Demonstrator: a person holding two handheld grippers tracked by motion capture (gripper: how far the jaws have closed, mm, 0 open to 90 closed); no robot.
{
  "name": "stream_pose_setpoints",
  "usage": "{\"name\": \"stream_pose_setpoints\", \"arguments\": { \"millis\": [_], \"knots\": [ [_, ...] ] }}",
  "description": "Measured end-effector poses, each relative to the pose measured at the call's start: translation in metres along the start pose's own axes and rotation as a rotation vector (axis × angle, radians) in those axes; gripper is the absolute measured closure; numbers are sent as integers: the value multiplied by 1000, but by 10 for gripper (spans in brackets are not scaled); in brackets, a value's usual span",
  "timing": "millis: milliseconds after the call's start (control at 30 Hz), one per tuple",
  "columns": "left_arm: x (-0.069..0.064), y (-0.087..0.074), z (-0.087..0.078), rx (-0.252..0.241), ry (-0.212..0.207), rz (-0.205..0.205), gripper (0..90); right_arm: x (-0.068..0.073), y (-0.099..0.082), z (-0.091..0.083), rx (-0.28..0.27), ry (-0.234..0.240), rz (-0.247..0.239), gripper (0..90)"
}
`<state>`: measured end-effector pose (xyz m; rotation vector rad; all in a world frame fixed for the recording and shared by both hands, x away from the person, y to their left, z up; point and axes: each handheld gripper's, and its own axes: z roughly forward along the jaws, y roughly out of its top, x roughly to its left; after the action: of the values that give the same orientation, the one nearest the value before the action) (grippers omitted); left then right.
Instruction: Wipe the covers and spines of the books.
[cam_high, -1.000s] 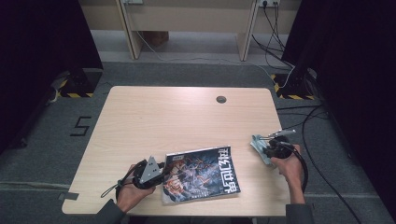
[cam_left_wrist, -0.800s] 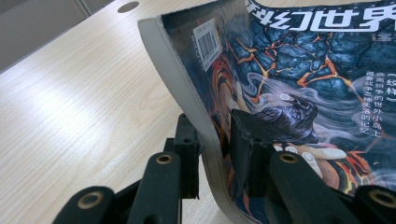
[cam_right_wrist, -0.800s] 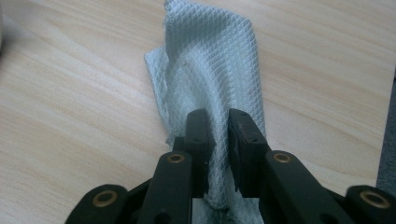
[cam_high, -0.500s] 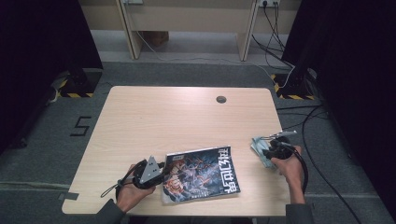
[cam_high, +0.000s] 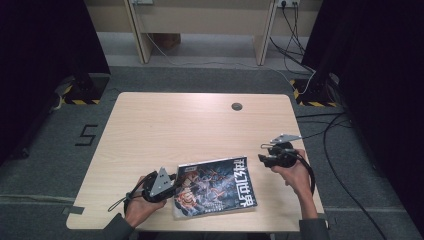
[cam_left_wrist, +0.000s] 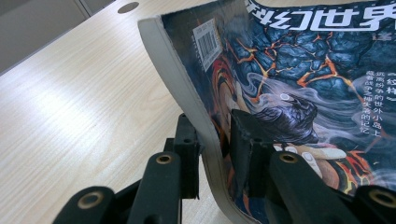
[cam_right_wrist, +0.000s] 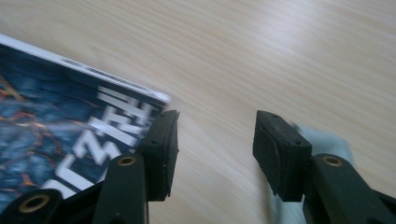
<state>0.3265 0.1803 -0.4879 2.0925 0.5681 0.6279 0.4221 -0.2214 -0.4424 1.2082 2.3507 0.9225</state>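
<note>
I read the magazine (cam_high: 216, 186) at the table's (cam_high: 190, 125) near edge as light, floppy and glossy-slick, best pinched at its spine where my left claw (cam_left_wrist: 212, 161) clamps it, while my right claw (cam_right_wrist: 215, 149), jaws just opening, hangs spread and empty.

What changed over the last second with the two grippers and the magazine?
The right gripper has lifted off the table and swung toward the magazine; its jaws have just been opening, with nothing between them. The pale cloth it was on a second ago now lies just behind its jaws. The left gripper stays shut on the magazine's spine edge, and the magazine lies where it was.
</note>
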Motion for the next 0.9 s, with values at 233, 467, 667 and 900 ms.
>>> {"name": "stream_pose_setpoints", "arguments": {
  "millis": [233,467,667,900],
  "knots": [
    [0,-1,1,5,0,-1,729,31,18,14,-48,99,-71,482],
    [1,-1,1,5,-3,1,729,60,33,35,-47,192,-154,474],
    [0,0,1,11,-6,6,729,85,46,53,-51,274,-241,457],
    [0,0,1,11,-6,17,730,90,44,63,-17,337,-295,441]
  ]
}}
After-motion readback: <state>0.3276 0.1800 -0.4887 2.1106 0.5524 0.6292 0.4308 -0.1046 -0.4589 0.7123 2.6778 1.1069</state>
